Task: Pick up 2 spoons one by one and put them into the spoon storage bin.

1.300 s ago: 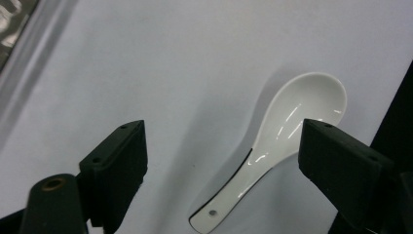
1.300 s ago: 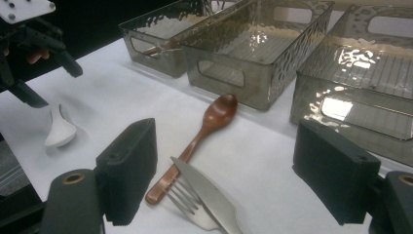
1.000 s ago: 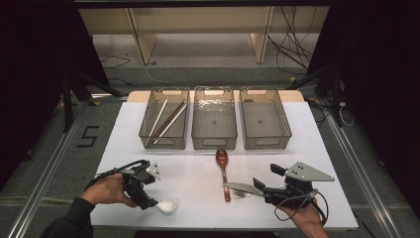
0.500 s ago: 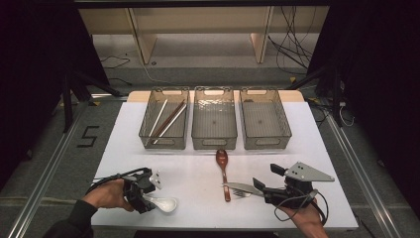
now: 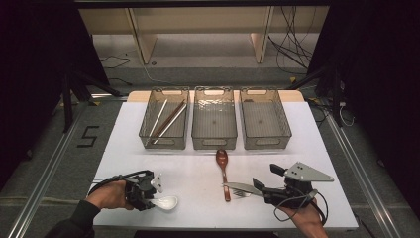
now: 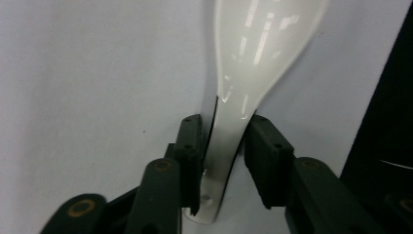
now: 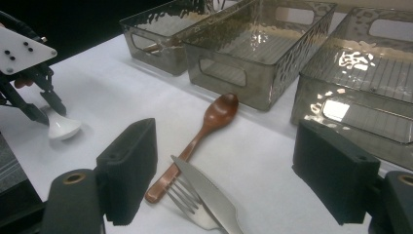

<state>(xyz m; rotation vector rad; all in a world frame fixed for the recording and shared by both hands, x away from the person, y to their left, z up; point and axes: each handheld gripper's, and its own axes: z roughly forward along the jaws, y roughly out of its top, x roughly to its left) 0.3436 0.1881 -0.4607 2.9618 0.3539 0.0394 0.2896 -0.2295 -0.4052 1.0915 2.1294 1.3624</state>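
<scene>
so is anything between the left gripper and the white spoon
Nothing visible. The left gripper has just been closing, and the white spoon has its handle directly between the jaws, both pads at its sides, lying on the table.

the white soup spoon point(image 6: 263, 53) is shiny and milky white, with bright streaks of light on it. the left gripper point(image 6: 221, 161) has black jaws with small brown-gold rings on them. the table point(image 5: 198, 173) is plain white. the wooden spoon point(image 7: 204, 129) is reddish brown and glossy. the knife point(image 7: 209, 195) and the fork point(image 7: 187, 204) are silver. the three bins point(image 5: 214, 124) are see-through smoky grey with a bumpy, dimpled pattern on their walls. the chopsticks point(image 5: 166, 121) in one bin are brown and pale. the right gripper point(image 5: 257, 186) is black with a grey three-cornered plate on top. the floor is grey, with a black "5" point(image 5: 89, 136) marked on it.
</scene>
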